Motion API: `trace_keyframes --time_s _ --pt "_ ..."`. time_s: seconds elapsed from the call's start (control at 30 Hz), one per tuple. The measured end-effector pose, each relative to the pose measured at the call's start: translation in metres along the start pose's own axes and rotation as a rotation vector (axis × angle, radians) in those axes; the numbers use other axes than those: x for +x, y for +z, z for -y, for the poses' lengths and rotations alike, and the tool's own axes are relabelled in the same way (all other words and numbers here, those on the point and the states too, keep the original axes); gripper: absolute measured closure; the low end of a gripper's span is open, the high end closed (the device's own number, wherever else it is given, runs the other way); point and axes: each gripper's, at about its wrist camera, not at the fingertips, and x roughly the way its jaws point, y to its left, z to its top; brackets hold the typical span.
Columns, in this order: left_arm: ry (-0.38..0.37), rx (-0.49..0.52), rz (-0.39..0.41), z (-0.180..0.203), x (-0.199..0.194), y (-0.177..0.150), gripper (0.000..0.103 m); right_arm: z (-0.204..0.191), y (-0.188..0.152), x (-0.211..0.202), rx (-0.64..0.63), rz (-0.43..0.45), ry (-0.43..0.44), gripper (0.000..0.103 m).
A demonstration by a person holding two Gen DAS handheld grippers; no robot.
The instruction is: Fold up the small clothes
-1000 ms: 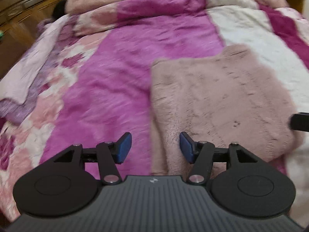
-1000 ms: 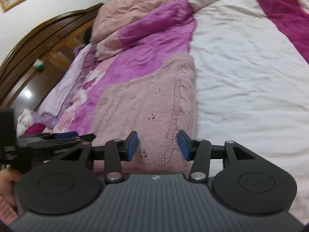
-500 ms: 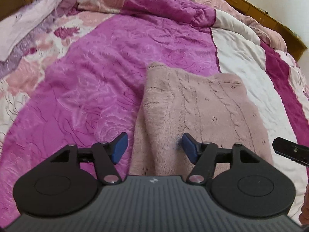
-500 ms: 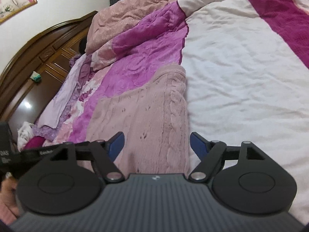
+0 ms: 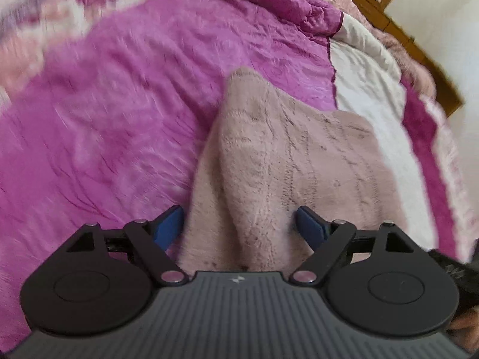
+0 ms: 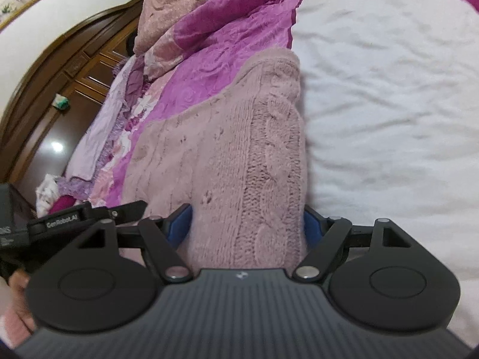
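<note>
Left claw (image 5: pixel 239 224) opening wide; right claw (image 6: pixel 248 224) spread wide, angled down.

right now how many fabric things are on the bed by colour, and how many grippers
dusty pink knitted sweater: 1
magenta, pink and white bedspread: 1
lilac cloth: 1
grippers: 2, left gripper, opening, and right gripper, each astride a sweater edge
total: 5

One pink knit sweater (image 5: pixel 287 161), two grippers, one quilt (image 5: pixel 119 104)
</note>
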Motion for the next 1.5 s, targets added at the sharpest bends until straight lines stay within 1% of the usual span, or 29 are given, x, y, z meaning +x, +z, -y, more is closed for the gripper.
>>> trace_keyframes --time_s 0.1,0.13,0.17,0.2,0.23,0.27,0.33,0.47,0.6,0.7,0.77,0.83,0.93,1.0,1.03,1.1,1.13,1.2,1.27,1.47,1.5 --pt "-0.063 -0.032 0.003 -0.003 0.008 -0.004 0.018 0.004 0.003 0.004 0.023 -0.003 0.030 0.027" --pt "-0.082 -0.028 0.008 -0.001 0.009 -0.005 0.024 0.004 0.004 0.005 0.026 -0.003 0.037 0.034" --pt "-0.107 -0.026 0.011 0.001 0.009 -0.006 0.037 0.003 0.006 0.006 0.024 -0.005 0.044 0.038" --pt "-0.138 -0.038 0.009 0.002 0.010 -0.007 0.040 0.002 0.008 0.006 0.024 -0.005 0.049 0.044" --pt "-0.148 -0.051 0.011 0.004 0.010 -0.007 0.045 0.001 0.010 0.005 0.022 -0.003 0.052 0.050" --pt "-0.151 -0.051 0.015 0.006 0.010 -0.006 0.050 -0.002 0.013 0.003 0.015 0.001 0.055 0.051" --pt "-0.163 -0.056 0.025 0.010 0.007 -0.004 0.055 -0.007 0.019 -0.004 0.001 0.018 0.069 0.055" --pt "-0.207 -0.041 0.052 0.032 -0.005 0.000 0.057 -0.018 0.035 -0.030 -0.014 0.068 0.109 0.056" --pt "-0.282 -0.004 0.056 0.068 -0.019 -0.003 0.057 -0.021 0.045 -0.073 -0.048 0.136 0.097 0.056" --pt "-0.339 0.002 0.019 0.096 -0.022 -0.011 0.057 -0.006 0.046 -0.109 -0.003 0.163 0.073 0.056" --pt "-0.372 -0.010 -0.021 0.110 -0.025 -0.021 0.057 0.009 0.039 -0.135 0.044 0.171 0.049 0.056" --pt "-0.394 0.000 -0.056 0.125 -0.030 -0.036 0.057 0.025 0.027 -0.158 0.089 0.167 0.025 0.056" --pt "-0.379 0.048 -0.101 0.141 -0.034 -0.063 0.060 0.051 0.005 -0.178 0.166 0.130 -0.013 0.056" --pt "-0.342 0.085 -0.136 0.143 -0.029 -0.082 0.060 0.066 -0.011 -0.180 0.194 0.097 -0.065 0.056" --pt "-0.303 0.109 -0.145 0.144 -0.025 -0.090 0.060 0.075 -0.019 -0.178 0.208 0.084 -0.086 0.056" --pt "-0.198 0.157 -0.157 0.143 -0.015 -0.101 0.060 0.092 -0.036 -0.170 0.269 0.059 -0.113 0.056" --pt "-0.172 0.173 -0.152 0.141 -0.012 -0.106 0.060 0.096 -0.041 -0.166 0.276 0.056 -0.125 0.056" --pt "-0.181 0.163 -0.149 0.138 -0.012 -0.106 0.060 0.097 -0.053 -0.160 0.256 0.067 -0.147 0.055" --pt "-0.170 0.173 -0.143 0.141 -0.013 -0.105 0.060 0.090 -0.058 -0.158 0.230 0.080 -0.157 0.055" --pt "-0.149 0.215 -0.128 0.156 -0.012 -0.104 0.060 0.086 -0.061 -0.166 0.190 0.071 -0.177 0.055" --pt "-0.148 0.217 -0.128 0.156 -0.009 -0.097 0.060 0.087 -0.061 -0.166 0.182 0.069 -0.177 0.053"
